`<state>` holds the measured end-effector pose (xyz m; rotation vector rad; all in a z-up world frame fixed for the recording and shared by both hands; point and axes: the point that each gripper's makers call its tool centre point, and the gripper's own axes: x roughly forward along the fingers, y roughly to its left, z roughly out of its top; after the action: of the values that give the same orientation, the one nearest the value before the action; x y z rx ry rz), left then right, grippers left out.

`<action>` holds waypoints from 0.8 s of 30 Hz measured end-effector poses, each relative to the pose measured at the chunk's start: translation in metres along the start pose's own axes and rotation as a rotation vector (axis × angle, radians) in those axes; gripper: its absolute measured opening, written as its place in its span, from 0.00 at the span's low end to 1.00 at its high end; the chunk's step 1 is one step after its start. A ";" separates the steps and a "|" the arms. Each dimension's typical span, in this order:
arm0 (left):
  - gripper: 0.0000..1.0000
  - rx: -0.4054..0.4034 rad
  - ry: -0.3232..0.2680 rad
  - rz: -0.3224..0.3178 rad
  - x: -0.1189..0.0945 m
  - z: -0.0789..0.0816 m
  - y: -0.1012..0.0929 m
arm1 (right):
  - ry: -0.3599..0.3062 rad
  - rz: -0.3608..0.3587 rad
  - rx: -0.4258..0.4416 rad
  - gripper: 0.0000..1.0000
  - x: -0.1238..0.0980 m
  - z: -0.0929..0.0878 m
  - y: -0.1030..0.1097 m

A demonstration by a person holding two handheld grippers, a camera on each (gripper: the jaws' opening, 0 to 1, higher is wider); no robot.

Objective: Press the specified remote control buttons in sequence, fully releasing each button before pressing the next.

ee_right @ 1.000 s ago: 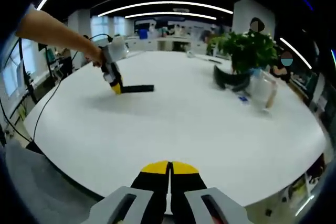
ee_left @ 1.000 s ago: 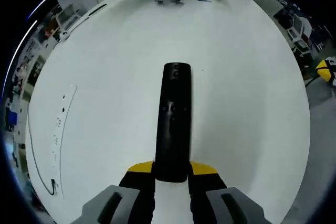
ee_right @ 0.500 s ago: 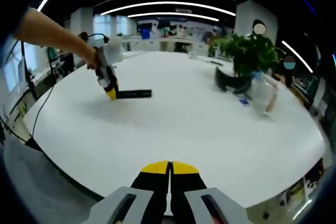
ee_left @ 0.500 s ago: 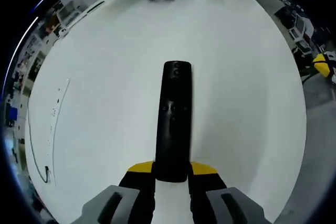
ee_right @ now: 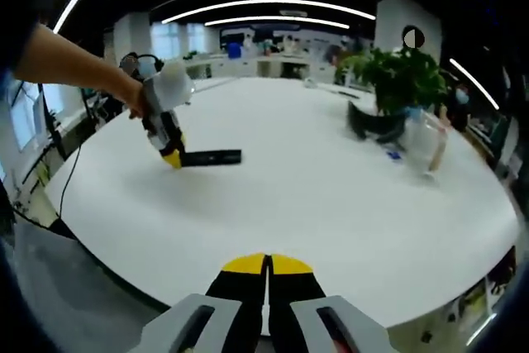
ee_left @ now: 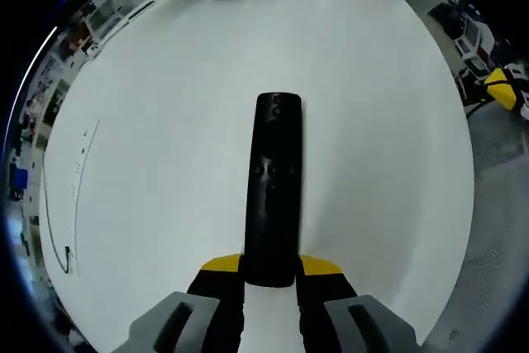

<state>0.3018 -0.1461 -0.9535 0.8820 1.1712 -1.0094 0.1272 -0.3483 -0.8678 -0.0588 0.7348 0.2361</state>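
Observation:
A long black remote control (ee_left: 273, 188) sticks out forward from my left gripper (ee_left: 271, 277), whose yellow-tipped jaws are shut on its near end. It hangs above the round white table (ee_left: 165, 121), button side up. In the right gripper view the same remote (ee_right: 211, 157) is held level over the table by the left gripper (ee_right: 171, 155) in a person's hand. My right gripper (ee_right: 267, 274) is shut with nothing between its jaws, at the table's near edge, far from the remote.
A potted plant (ee_right: 397, 80), a dark curved object (ee_right: 372, 126) and a clear jug (ee_right: 423, 146) stand at the table's far right side. A white power strip with cable (ee_left: 78, 196) lies along the table's left edge. Office desks stand beyond.
The left gripper with the remote has lifted a little and tipped, so the table sinks in its view. The right gripper stays shut and nearly still.

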 end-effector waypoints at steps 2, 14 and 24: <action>0.23 -0.005 0.004 -0.001 -0.001 -0.002 -0.006 | -0.006 0.008 0.000 0.00 0.000 0.001 0.002; 0.23 -0.021 -0.010 -0.001 -0.005 -0.014 -0.046 | -0.003 0.032 0.017 0.00 -0.002 0.002 0.008; 0.23 -0.026 0.007 -0.002 -0.008 -0.023 -0.077 | 0.000 0.042 0.103 0.00 -0.007 0.001 0.002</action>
<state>0.2211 -0.1478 -0.9529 0.8645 1.1888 -0.9912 0.1225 -0.3480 -0.8627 0.0544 0.7480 0.2375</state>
